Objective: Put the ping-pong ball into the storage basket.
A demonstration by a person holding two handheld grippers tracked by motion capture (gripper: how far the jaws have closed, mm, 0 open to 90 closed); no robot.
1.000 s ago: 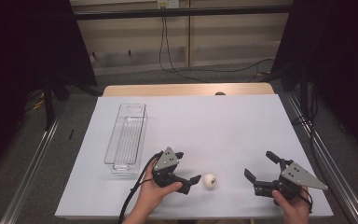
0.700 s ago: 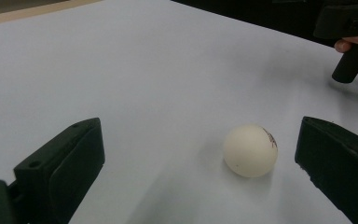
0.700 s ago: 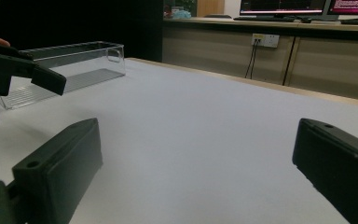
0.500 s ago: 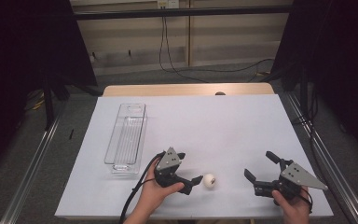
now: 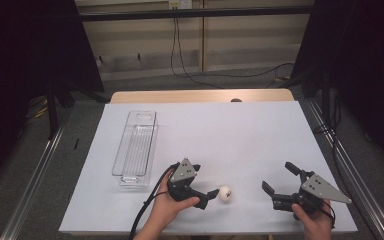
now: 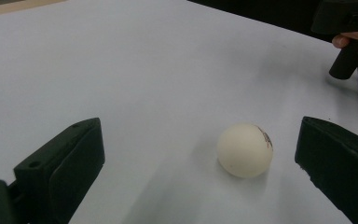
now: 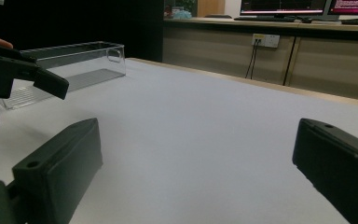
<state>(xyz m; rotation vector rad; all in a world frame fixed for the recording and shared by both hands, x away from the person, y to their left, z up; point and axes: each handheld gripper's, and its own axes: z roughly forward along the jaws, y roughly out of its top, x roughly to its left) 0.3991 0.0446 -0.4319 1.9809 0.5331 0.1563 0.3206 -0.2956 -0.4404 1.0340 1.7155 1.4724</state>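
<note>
A small white ball (image 5: 224, 193) is lying on the white-covered worktop (image 5: 240, 135), near its front edge and just ahead of the left gripper (image 5: 207, 194). In the left gripper view the ball (image 6: 245, 150) is sitting between the two black jaws, which are standing spread wide apart with nothing yet touching it; it is resting closer to the jaw on that view's right. A small dark red mark is showing on its upper side, too blurred to read.

Judging by its matte shell and size, it is probably a table-tennis ball: very light, hollow, stiff but thin-walled, and smooth enough to squirt out of a hard pinch. Being round on a flat sheet, it is likely to roll at the slightest nudge, so a jaw arriving on one side first could send it away. The sensible hold is across its widest line, with both jaws meeting it level and at the same height, closing gently and only until it is seated.

The right gripper (image 5: 277, 185) is resting well apart from the ball toward the right, its jaws also spread and holding nothing. A clear plastic tray (image 5: 135, 148) is standing empty on the left part of the worktop, well apart from the ball.
</note>
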